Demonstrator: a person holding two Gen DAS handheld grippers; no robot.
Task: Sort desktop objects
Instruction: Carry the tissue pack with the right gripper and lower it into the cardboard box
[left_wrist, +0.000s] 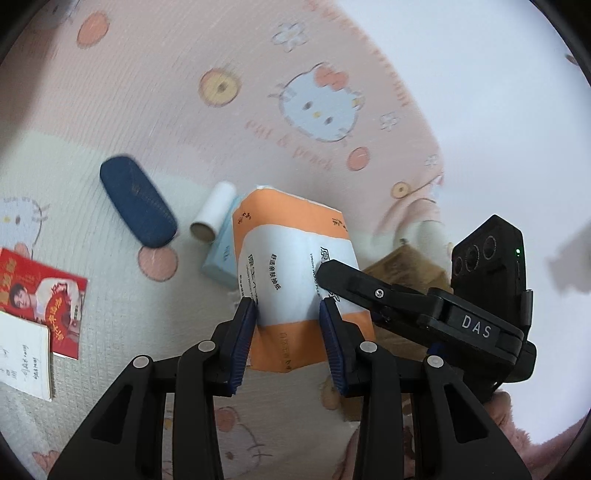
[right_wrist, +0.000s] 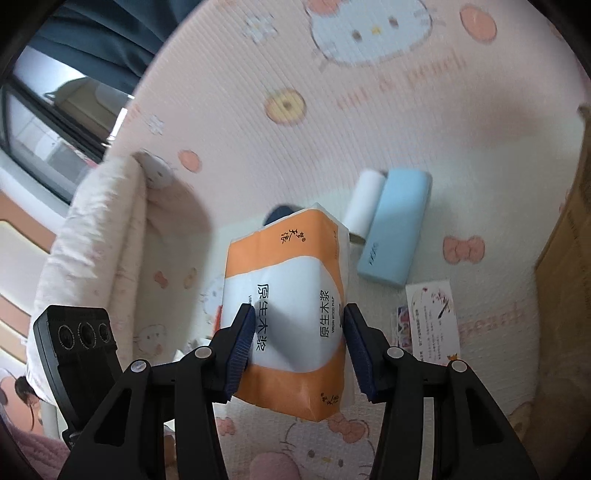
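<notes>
Gripping one soft tissue pack (left_wrist: 291, 280) from two sides, the left hand-held gripper (left_wrist: 290, 314) and the right hand-held gripper (right_wrist: 299, 328) each press their blue pads into its wrapper, holding it up clear of the pink cat-print mat (left_wrist: 177, 92). Its wrapper is orange with a white middle panel bearing black Chinese print, dented at the pads. Only the left wrist view shows the dark blue glasses case (left_wrist: 138, 201), a red booklet (left_wrist: 44, 291) and a notebook (left_wrist: 22, 358). Only the right wrist view shows the whole light blue case (right_wrist: 397, 229) beside the white roll (right_wrist: 364, 201), a printed card (right_wrist: 432, 317) and a cardboard box (right_wrist: 569, 236)
</notes>
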